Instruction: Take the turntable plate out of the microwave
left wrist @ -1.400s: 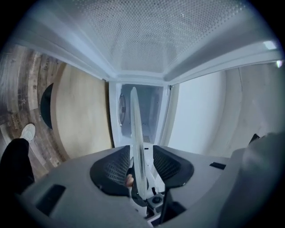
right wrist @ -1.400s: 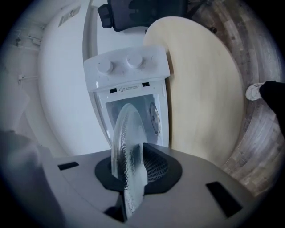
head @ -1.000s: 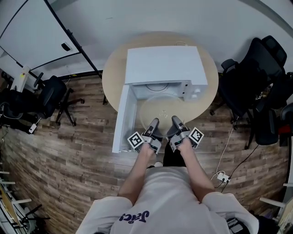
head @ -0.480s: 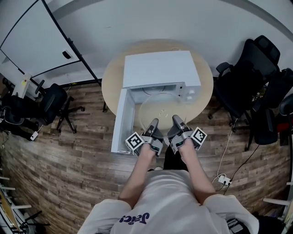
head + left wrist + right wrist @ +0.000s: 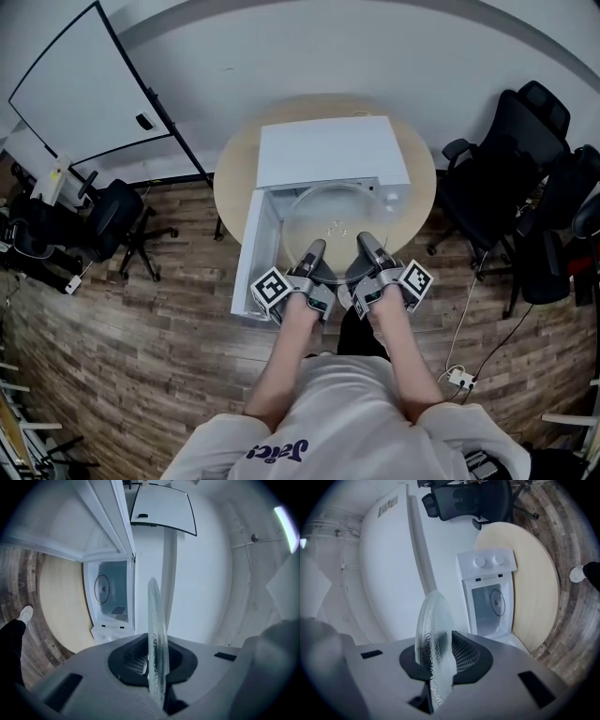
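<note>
Closing just now on the near rim of the turntable plate (image 5: pixel 330 217), the left gripper (image 5: pixel 313 253) joined the right gripper (image 5: pixel 367 246), which was clamped on the same rim. Compared with a second before, the glass plate was lifted higher, out of the microwave (image 5: pixel 333 150) and above the front edge of the table (image 5: pixel 234 169), so I judged only setting it down remained.

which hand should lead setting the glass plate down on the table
Right, probably. The left gripper, jaws just closed further, and the right gripper both clamp the glass plate. The open door stands left of the microwave, while bare table shows to its right.
</note>
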A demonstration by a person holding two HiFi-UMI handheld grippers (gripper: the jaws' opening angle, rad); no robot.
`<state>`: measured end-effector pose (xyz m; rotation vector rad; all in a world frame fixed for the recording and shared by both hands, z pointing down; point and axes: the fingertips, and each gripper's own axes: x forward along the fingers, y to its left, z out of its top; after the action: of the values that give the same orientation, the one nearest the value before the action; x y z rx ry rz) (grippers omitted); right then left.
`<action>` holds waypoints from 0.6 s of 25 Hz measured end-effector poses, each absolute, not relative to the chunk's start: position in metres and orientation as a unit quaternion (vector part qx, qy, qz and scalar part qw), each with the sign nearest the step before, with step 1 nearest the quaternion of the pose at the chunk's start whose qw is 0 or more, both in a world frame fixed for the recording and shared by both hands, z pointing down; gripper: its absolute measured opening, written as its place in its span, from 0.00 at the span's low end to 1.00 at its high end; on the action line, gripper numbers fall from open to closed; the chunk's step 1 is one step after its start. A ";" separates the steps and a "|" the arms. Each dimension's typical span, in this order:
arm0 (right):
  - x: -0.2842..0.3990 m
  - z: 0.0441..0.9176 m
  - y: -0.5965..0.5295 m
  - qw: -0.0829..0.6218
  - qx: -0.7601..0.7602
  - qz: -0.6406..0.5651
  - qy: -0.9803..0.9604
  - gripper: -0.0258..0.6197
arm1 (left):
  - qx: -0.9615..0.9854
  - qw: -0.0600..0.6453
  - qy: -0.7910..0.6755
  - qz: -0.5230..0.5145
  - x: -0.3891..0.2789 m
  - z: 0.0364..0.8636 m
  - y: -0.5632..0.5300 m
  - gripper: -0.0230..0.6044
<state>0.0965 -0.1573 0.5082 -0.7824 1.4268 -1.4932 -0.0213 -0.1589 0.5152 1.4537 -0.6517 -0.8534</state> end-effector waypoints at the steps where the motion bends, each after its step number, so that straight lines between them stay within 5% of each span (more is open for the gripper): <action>1: 0.096 0.504 -0.157 0.450 -0.317 -0.602 0.579 0.12 | 0.632 0.618 -0.281 -0.374 -0.022 0.511 -0.158 0.09; 15: 0.092 0.481 -0.137 0.456 -0.294 -0.580 0.607 0.12 | 0.631 0.610 -0.254 -0.407 -0.026 0.483 -0.137 0.09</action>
<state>0.0921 -0.1370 0.4809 -0.7253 1.4974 -1.4305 -0.0262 -0.1374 0.4827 1.4573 -0.5870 -0.9391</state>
